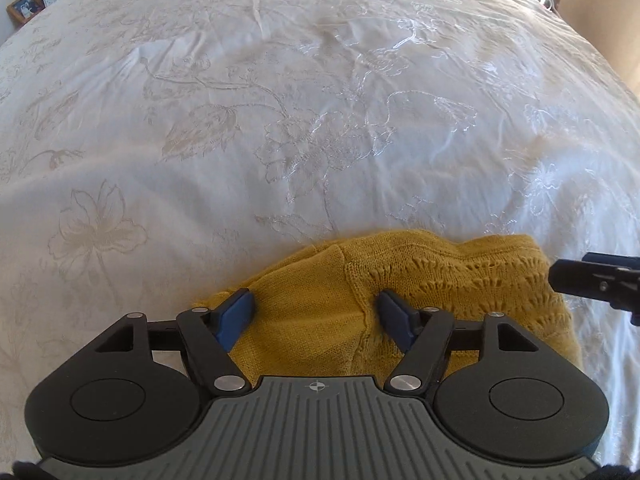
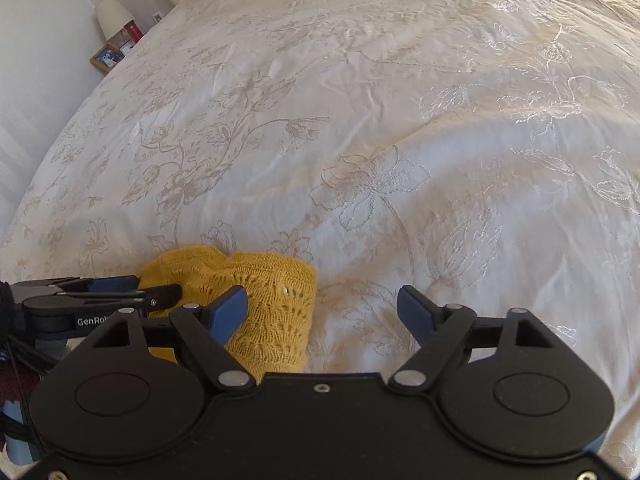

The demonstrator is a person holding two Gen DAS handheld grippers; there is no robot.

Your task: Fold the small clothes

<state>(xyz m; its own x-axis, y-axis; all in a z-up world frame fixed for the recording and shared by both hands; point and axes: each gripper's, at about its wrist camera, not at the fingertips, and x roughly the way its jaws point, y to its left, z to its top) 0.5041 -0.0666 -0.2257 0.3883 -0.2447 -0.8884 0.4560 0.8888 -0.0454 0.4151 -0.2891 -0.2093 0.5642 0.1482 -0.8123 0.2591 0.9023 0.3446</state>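
A mustard-yellow knitted garment point(image 1: 440, 276) lies bunched in a compact bundle on the white bedspread point(image 1: 280, 120), near its front edge. My left gripper point(image 1: 316, 308) hangs just above the garment's left part. Its blue pads point(image 1: 236, 312) stand wide apart and do not press the cloth. In the right wrist view the garment point(image 2: 272, 280) sits left of centre. My right gripper point(image 2: 324, 300) is open, with its left pad point(image 2: 232, 308) over the garment's right edge and its right pad over bare bedspread. Each gripper shows in the other's view: the right gripper point(image 1: 570, 268) and the left gripper point(image 2: 158, 286).
The embroidered floral bedspread point(image 2: 400, 140) stretches far ahead and to both sides. At the far left a bedside table holds a picture frame point(image 2: 106, 58), a white lamp point(image 2: 112, 16) and a red container point(image 2: 134, 32). A tan wall point(image 1: 592, 20) stands by the bed's far right.
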